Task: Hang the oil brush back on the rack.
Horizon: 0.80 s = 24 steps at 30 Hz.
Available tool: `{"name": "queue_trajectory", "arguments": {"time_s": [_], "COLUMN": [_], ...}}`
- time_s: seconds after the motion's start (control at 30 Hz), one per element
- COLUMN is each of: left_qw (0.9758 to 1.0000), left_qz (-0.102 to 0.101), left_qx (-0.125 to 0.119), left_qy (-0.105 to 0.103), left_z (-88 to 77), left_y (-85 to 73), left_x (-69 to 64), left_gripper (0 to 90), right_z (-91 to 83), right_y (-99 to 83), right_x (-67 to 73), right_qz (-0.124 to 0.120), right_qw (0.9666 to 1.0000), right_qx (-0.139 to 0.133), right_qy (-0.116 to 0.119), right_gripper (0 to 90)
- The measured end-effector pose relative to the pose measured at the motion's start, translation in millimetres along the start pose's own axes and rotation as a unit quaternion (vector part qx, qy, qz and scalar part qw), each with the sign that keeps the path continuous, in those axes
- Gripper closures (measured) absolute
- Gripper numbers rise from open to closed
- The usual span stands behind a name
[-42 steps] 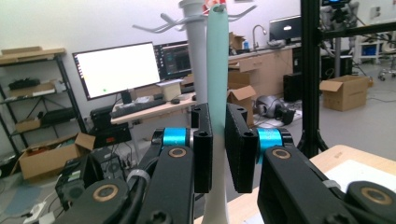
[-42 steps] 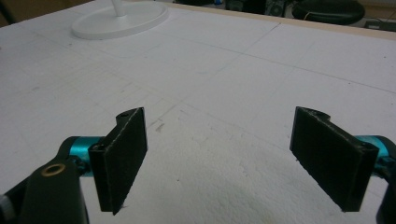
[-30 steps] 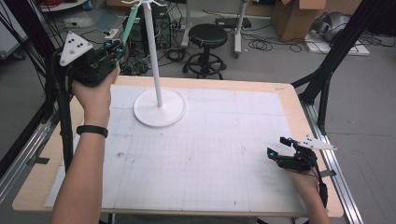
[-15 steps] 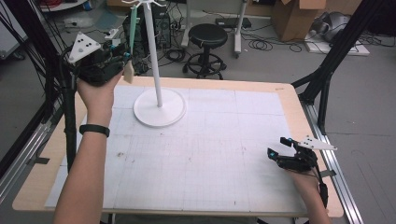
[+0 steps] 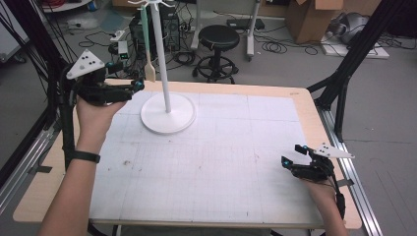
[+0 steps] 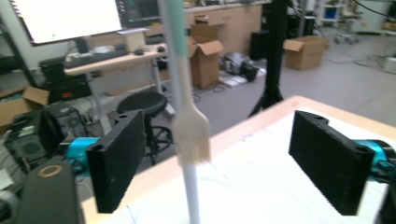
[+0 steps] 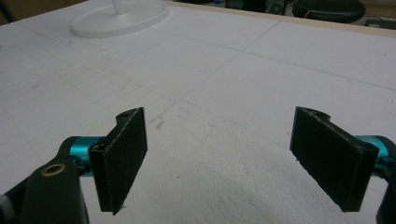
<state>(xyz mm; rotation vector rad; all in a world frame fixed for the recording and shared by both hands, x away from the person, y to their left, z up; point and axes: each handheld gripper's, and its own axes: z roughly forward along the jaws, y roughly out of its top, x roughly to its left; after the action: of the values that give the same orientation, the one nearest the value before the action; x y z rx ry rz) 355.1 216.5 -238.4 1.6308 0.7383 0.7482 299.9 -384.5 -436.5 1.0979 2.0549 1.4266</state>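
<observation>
**Left gripper lines up on the hanging brush**

Nearest to us, the right gripper (image 5: 301, 160) sits low at the near right of the tabletop (image 5: 236, 162), fingers spread wide with nothing between them, just bare white surface ahead in its own view. It looks parked, out of the way while the other hand works.

Moving up the left side, the left gripper (image 5: 129, 88) is held high off the tabletop in the person's left hand (image 5: 96, 115), pointing toward the stand (image 5: 167, 110). Its fingers (image 6: 116, 163) are wide open too, and in the left gripper view the brush (image 6: 189, 135) hangs right between them, untouched, a clear gap on each side. That reads as a line-up for a grab.

The brush itself hangs from a hook at the top of the stand, just beside the white pole. Its long axis runs straight up and down: pale green handle above, cream bristle head pointing down, well clear of the round base.

Beyond the tabletop's far edge, a black stool (image 5: 220, 37) and cardboard boxes (image 5: 307, 17) sit on the floor.
</observation>
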Motion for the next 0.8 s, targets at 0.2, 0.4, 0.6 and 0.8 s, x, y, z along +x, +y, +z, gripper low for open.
{"name": "queue_trajectory", "arguments": {"time_s": [0.2,0.4,0.6,0.8], "left_qw": [0.9998,0.9992,0.9990,0.9978], "left_qz": [0.009,0.020,0.008,0.013], "left_qx": [0.004,0.011,0.011,0.025], "left_qy": [-0.016,-0.032,-0.043,-0.060], "left_z": [-19.6,-36.2,-43.7,-43.8], "left_y": [-27.5,-62.4,-97.4,-124.9], "left_x": [-7.6,-15.5,-18.8,-27.0], "left_gripper": [16.6,14.6,14.6,14.1], "right_z": [0.5,0.4,0.6,-0.1], "right_y": [-0.1,-0.5,-0.8,-1.2], "right_x": [0.8,0.9,2.4,2.0], "right_qz": [-0.002,0.000,-0.001,0.000], "right_qw": [1.0000,1.0000,1.0000,1.0000], "right_qx": [0.002,0.000,0.001,-0.001], "right_qy": [0.000,0.002,0.002,0.002], "right_gripper": [18.3,18.3,18.3,18.3]}}
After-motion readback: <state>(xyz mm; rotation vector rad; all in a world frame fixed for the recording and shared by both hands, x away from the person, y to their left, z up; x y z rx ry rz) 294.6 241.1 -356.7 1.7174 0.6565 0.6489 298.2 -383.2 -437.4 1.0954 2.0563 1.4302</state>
